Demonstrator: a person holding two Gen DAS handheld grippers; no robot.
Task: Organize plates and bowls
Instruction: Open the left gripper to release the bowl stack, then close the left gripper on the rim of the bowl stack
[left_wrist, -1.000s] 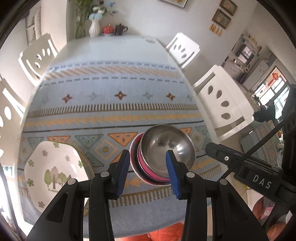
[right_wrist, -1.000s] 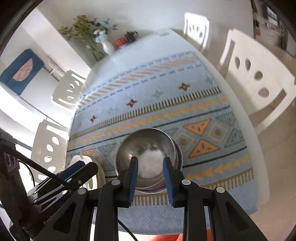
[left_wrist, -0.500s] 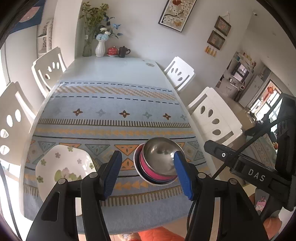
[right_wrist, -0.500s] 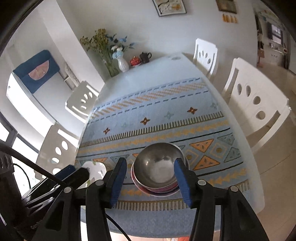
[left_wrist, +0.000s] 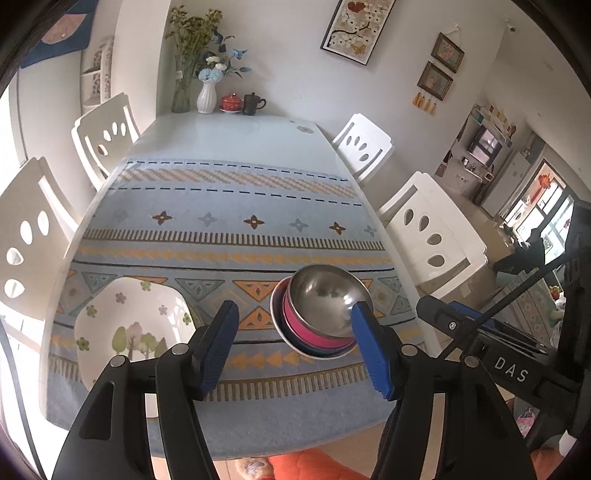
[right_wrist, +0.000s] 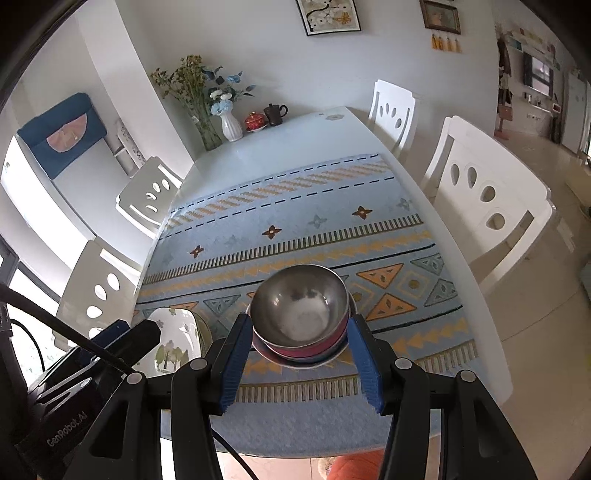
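Steel bowl nested on stack at counter near edge (saves space); left tool opening, right tool wide, both empty.

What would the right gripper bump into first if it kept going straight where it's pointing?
Most likely the shiny steel bowl on top of the pink-and-blue bowl stack: the right gripper points down at it with open, empty jaws. Depth is unclear, so it might first touch the stack's near rim.
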